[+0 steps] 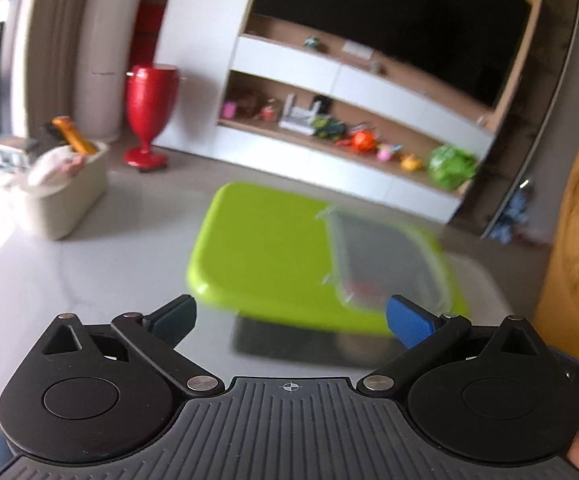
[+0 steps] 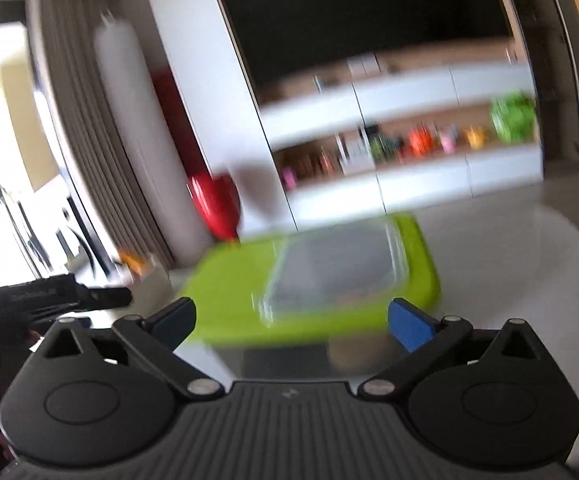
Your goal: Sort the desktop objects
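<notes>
- While both views blur, your left gripper [image 1: 291,320] hangs with jaws spread, nothing between them.
- Your right gripper [image 2: 291,322] likewise: jaws parted, grasping nothing.
- Green tray [image 1: 257,248] on the pale table [image 1: 89,256], just beyond both grippers.
- Clear lidded container [image 1: 385,256] on the tray's right half.
- Beige bin [image 1: 65,200], far left.

A white wall unit [image 1: 289,60] with wooden shelves [image 1: 329,136] fills the far side, a dark screen [image 1: 389,20] set in its upper part and small toys along the lower shelf. Left of it stand a red goblet-shaped vase [image 1: 149,108] on the floor and a grey curtain [image 1: 53,40], with bright daylight at the far left.
</notes>
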`<action>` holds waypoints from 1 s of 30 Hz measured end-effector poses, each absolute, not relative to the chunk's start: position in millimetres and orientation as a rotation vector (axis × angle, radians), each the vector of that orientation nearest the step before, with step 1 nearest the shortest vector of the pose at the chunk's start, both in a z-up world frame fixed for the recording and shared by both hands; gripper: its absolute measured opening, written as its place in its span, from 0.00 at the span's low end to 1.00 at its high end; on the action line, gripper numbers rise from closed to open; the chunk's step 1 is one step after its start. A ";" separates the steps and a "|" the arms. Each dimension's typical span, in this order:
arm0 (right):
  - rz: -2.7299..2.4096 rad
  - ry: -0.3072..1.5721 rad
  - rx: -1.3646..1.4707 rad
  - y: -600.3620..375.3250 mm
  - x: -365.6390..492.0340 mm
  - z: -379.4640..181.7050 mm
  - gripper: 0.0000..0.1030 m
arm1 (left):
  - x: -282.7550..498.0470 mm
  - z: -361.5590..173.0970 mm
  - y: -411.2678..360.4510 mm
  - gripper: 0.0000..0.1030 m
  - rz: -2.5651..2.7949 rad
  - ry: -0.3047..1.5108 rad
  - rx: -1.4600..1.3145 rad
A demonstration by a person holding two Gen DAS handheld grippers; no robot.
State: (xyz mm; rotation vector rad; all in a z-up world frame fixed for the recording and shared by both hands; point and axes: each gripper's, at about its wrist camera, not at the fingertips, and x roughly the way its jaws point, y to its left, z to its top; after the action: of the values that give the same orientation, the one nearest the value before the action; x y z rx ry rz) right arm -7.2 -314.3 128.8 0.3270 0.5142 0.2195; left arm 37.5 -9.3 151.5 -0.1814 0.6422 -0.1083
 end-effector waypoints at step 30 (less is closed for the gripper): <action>0.006 0.588 0.074 -239.3 -28.6 98.0 1.00 | 6.4 126.6 -35.0 1.00 -0.036 0.633 0.018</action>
State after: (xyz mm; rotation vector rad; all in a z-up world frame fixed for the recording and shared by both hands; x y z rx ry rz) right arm -28.6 -239.3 98.0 0.0743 0.5876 0.0058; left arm 6.4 -35.0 126.6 0.0183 0.6326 -0.0359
